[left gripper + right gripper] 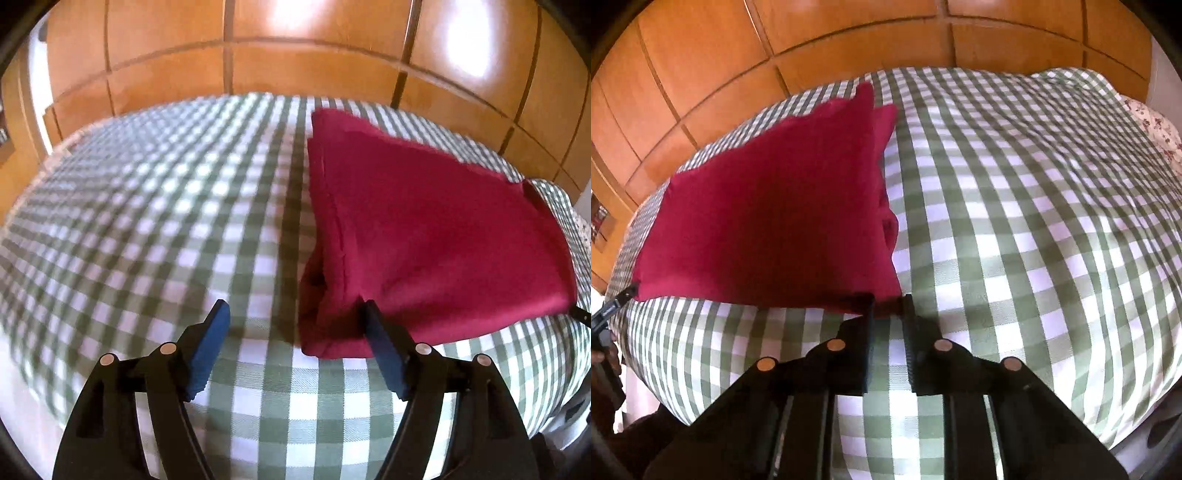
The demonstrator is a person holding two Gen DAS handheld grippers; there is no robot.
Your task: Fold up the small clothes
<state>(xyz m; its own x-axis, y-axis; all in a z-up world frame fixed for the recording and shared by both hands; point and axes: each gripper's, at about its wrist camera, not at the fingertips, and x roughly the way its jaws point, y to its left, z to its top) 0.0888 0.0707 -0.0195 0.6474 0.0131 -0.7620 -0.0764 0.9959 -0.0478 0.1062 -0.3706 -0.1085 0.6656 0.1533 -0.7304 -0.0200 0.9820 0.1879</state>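
A dark red folded cloth [424, 229] lies on the green-and-white checked bedspread [166, 221]. My left gripper [295, 308] is open, blue pads wide apart. The cloth's near left corner sits between them against the right pad [384, 350], and the left pad touches nothing. In the right wrist view the same red cloth [768, 206] fills the left half. My right gripper [887, 301] has its jaws narrow, shut on the cloth's near right corner, which fills the gap at the tips. The left gripper's tip [617, 302] shows at the cloth's far corner.
Wooden cupboard panels [295, 55] stand behind the bed. A floral fabric [1160, 125] lies at the bed's far right. A hand [604, 360] shows at the left edge. The bedspread stretches bare to the left of the cloth and to its right.
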